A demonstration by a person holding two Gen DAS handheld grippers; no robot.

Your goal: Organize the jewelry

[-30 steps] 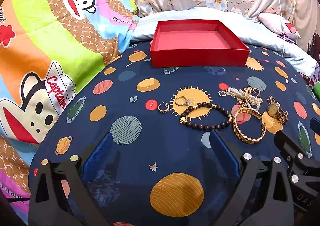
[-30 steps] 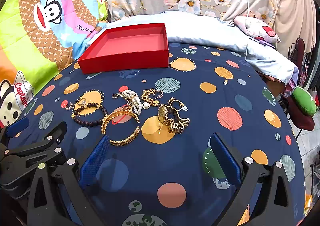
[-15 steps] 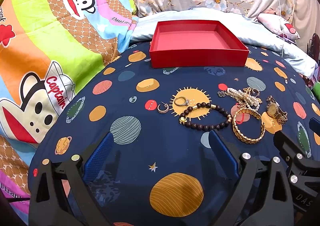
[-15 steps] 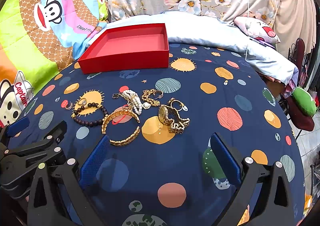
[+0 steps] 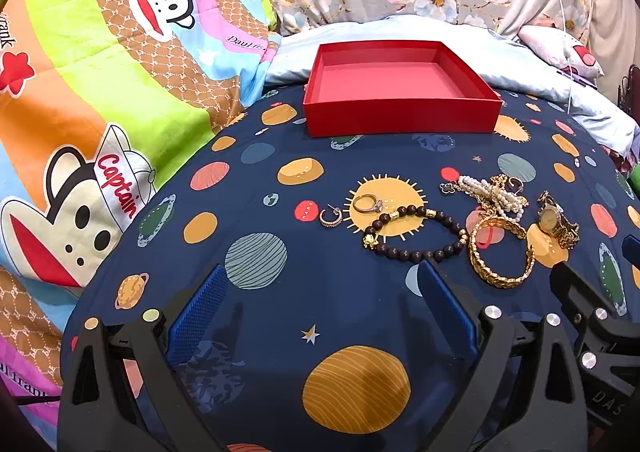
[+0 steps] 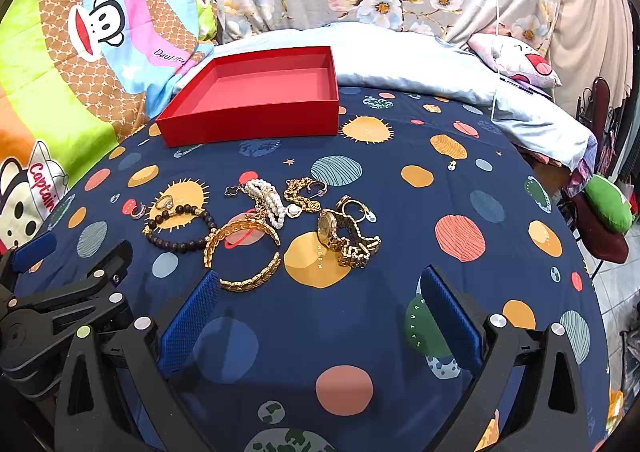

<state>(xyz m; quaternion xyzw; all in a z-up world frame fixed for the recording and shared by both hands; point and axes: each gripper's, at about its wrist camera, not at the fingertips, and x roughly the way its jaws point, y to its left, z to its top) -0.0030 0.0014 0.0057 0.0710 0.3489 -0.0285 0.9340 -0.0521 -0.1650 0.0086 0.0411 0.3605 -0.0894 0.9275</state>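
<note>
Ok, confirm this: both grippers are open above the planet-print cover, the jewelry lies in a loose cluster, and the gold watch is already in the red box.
Not quite. The red box is empty; the right wrist view shows the gold watch on the planet-print cover with the other jewelry. The rest holds: left gripper and right gripper are both open.

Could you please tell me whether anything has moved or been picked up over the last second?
Nothing visibly changed. Both the left gripper and the right gripper hover open as before, the jewelry lies untouched on the planet-print cover, and the red box remains empty.
</note>
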